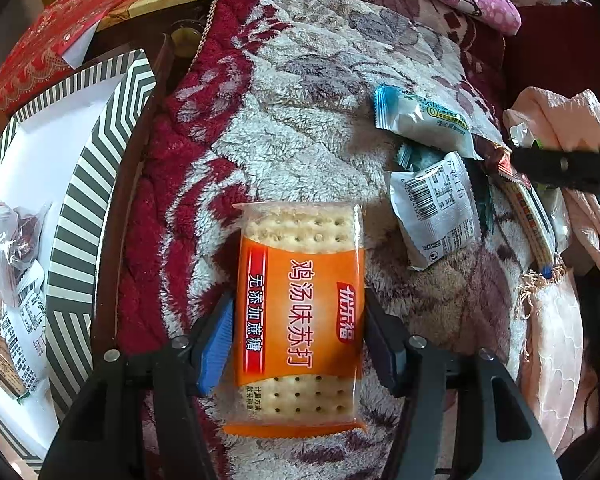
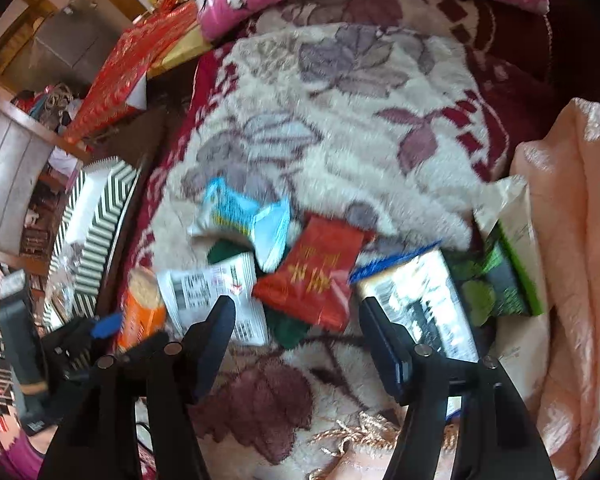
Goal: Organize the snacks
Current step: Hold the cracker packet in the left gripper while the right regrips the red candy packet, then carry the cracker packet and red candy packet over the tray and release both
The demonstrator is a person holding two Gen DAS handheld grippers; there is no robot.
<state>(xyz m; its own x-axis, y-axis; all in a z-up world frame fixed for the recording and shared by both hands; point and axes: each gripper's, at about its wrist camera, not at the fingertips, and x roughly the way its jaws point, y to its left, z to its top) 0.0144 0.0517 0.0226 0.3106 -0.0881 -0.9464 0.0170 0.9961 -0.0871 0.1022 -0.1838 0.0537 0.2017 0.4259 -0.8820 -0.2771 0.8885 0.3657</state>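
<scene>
Black finger arms of the left hand-held gripper (image 1: 298, 344) fill the near edge of the left wrist view. Its jaws stand about half open, one pad at each long edge of the orange soda-cracker packet (image 1: 300, 316); whether the pads press or only bracket the packet cannot be told. The packet lies flat on the fleece blanket (image 1: 300, 100), directly between the fingers.

Risk: a light hold on slick film may let the packet slip or tilt on lifting; a hard squeeze may crack the crackers.

Left of this gripper sits the striped box (image 1: 84, 208), the probable destination, already holding wrapped snacks. Its raised wall and a dark rail beside it lie across the path.

The right hand-held gripper (image 2: 296, 312) stands about half open and holds nothing. Just ahead of its fingers lies a loose pile: a red packet (image 2: 320, 272), a white barcode packet (image 2: 216, 284), a blue-and-white packet (image 2: 244, 220). Overlap may cause a double pick.
</scene>
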